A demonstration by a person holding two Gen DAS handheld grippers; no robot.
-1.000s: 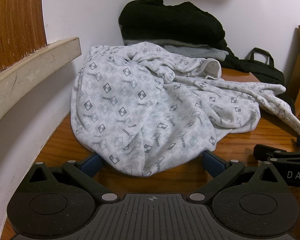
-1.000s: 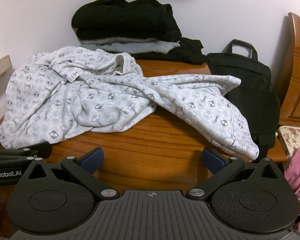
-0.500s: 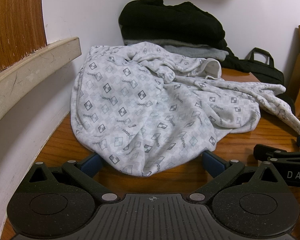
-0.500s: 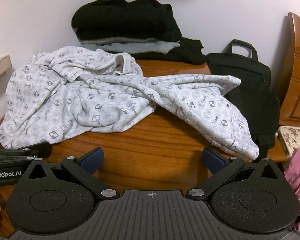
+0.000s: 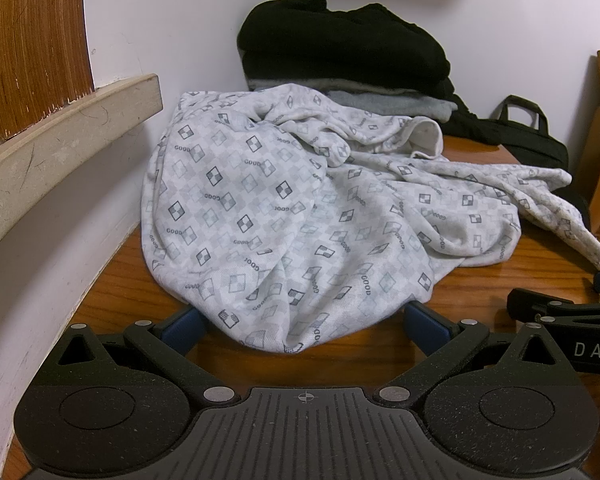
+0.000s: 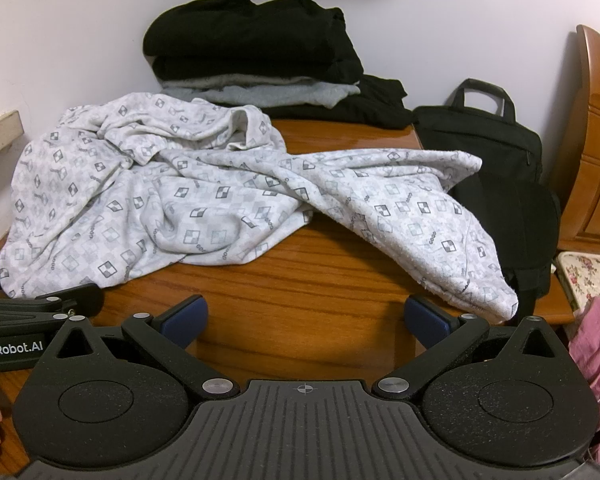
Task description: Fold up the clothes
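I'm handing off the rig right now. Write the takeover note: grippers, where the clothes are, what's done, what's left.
Left gripper: jaws open, holding nothing, straddling the near hem of the patterned white garment.
Right gripper: jaws open, empty, over the bare wooden table.
The garment lies crumpled, one end hanging off the table's right edge against a black bag.
Done: a folded stack sits at the back.
Left: spread, fold, and stack this garment.

A glossy brown wooden table [image 6: 324,280] fills a corner between plain white walls [image 6: 440,12]. A beige ledge [image 5: 60,128] below a wooden panel [image 5: 32,40] lines the left wall, and carved wooden furniture [image 6: 596,140] stands far right.
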